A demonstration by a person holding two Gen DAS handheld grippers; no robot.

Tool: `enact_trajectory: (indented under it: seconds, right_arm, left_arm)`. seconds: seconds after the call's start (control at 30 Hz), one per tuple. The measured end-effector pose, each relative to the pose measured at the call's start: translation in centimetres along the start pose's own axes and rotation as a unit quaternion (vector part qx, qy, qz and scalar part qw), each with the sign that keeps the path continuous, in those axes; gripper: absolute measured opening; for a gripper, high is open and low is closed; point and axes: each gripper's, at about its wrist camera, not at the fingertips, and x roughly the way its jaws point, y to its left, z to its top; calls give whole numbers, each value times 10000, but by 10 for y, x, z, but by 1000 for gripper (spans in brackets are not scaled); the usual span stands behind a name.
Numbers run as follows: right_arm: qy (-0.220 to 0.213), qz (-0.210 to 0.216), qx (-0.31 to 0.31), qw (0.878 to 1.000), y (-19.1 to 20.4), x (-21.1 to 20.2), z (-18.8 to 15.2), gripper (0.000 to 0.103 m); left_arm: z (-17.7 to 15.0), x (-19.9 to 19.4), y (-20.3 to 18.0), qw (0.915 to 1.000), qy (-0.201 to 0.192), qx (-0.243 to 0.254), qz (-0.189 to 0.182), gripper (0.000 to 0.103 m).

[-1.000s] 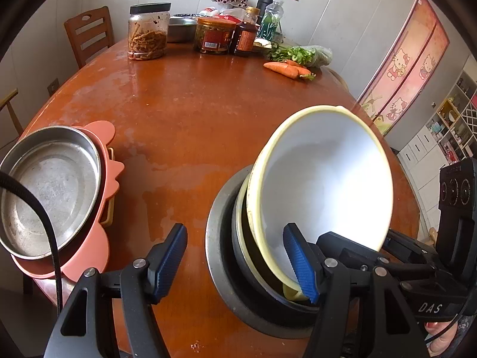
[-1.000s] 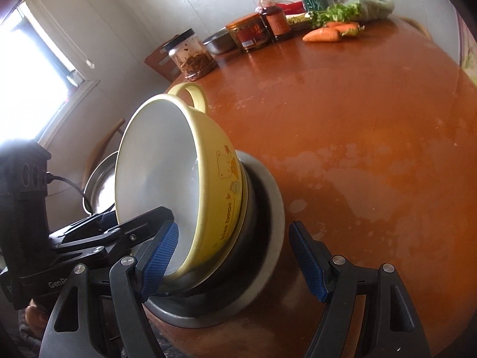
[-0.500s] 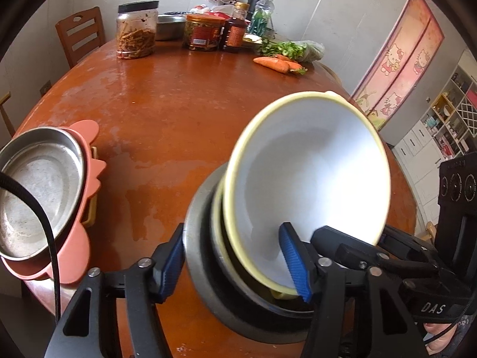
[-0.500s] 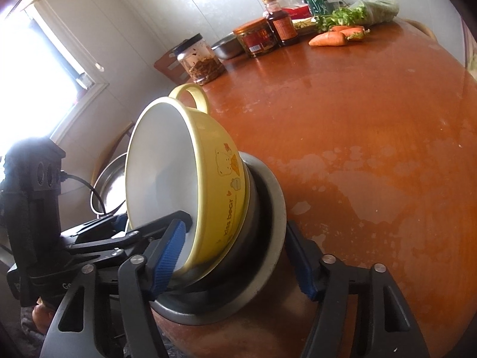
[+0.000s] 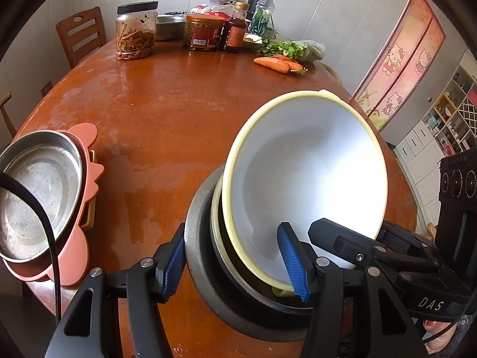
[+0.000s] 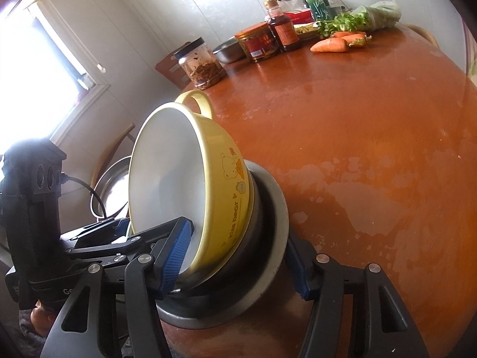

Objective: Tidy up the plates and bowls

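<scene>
Both grippers are working the same stack at the near edge of the surface (image 5: 179, 119). The left gripper (image 5: 235, 264) is pinching the grey plate's (image 5: 198, 268) rim and yellow bowl (image 5: 307, 173) between its fingers; the right gripper (image 6: 235, 261) is closing around them, with the bowl tilting steeply.

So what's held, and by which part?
Left hand-held gripper and right hand-held gripper, its jaws closing, each straddle the near rims of grey plate and yellow bowl; firm hold unclear.
</scene>
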Motion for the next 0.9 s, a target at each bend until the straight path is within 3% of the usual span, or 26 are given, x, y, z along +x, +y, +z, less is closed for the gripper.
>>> enact_trajectory:
  seconds: [0.9]
  right_arm:
    - [-115,27,-193,9997,-2,-5,8,63]
  left_arm:
    - [8,-8,-5,9999,-121,-28,-27,58]
